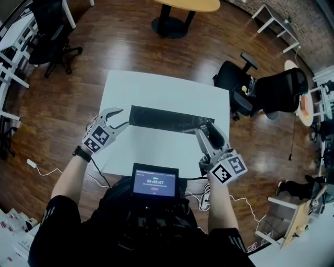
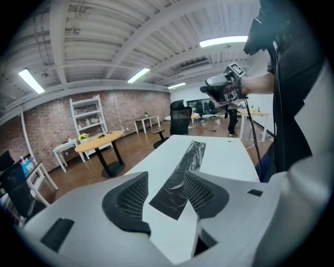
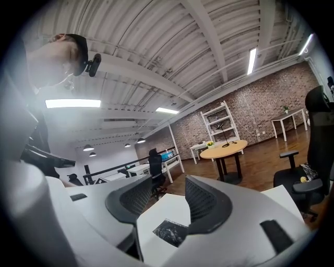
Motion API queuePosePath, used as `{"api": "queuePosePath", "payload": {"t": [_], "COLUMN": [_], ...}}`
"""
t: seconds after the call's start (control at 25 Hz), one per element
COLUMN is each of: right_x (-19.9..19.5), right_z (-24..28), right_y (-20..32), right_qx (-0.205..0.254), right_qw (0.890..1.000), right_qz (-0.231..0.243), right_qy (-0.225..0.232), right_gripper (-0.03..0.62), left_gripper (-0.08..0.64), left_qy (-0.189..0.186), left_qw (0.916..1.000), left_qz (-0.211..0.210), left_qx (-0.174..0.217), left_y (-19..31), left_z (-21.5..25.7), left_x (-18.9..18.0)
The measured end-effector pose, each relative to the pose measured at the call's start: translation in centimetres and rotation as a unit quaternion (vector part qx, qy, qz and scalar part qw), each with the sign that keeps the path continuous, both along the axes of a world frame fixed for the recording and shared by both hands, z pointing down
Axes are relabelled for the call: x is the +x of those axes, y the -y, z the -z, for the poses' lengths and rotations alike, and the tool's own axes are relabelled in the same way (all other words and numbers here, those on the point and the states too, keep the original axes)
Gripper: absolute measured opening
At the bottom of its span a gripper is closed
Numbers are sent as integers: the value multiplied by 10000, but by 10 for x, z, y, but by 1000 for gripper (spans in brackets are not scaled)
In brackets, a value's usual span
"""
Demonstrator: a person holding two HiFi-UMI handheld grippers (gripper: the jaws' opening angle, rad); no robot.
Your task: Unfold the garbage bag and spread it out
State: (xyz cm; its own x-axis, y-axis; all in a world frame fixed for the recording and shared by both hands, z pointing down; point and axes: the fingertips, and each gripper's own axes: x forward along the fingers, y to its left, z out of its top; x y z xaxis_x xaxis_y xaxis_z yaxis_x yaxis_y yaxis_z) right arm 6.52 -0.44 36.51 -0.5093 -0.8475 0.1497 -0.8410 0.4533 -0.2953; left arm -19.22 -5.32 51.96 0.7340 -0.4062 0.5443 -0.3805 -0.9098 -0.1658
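A black garbage bag (image 1: 169, 119) lies as a long folded strip across the white table (image 1: 156, 88). My left gripper (image 1: 124, 117) stands at the strip's left end with its jaws apart. In the left gripper view that end of the bag (image 2: 177, 182) lies on the table between the open jaws of the left gripper (image 2: 166, 194), and neither pad touches it. My right gripper (image 1: 203, 128) hovers over the crinkled right end. In the right gripper view that end of the bag (image 3: 169, 232) shows below the right gripper (image 3: 169, 201), whose jaws are apart and hold nothing.
A small screen (image 1: 154, 182) hangs at the person's chest near the table's front edge. Black office chairs (image 1: 271, 88) stand to the right, another chair (image 1: 49, 36) at the far left. A round wooden table (image 1: 188, 5) stands beyond. Cables (image 1: 47, 169) lie on the wooden floor.
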Motion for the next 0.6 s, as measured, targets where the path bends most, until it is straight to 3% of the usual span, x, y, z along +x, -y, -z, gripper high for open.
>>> {"api": "queuePosePath", "payload": {"t": [0.28, 0.4, 0.6], "right_x": [-29, -42, -62], "right_z": [-14, -35, -76], "right_y": [20, 34, 53], "right_qx": [-120, -257, -533], "right_qw": [9989, 9965, 9899], "right_qz": [437, 749, 1222], "right_qy": [-92, -281, -478], "right_gripper": [207, 239, 238], "left_gripper": [206, 195, 193], "left_qy": [277, 530, 1025], "left_qw": [9977, 9954, 9872], "left_qz": [-436, -610, -859], "left_qx": [-433, -511, -871], "left_y": [3, 8, 11], "left_z": [-51, -75, -122], "left_x": [16, 21, 23]}}
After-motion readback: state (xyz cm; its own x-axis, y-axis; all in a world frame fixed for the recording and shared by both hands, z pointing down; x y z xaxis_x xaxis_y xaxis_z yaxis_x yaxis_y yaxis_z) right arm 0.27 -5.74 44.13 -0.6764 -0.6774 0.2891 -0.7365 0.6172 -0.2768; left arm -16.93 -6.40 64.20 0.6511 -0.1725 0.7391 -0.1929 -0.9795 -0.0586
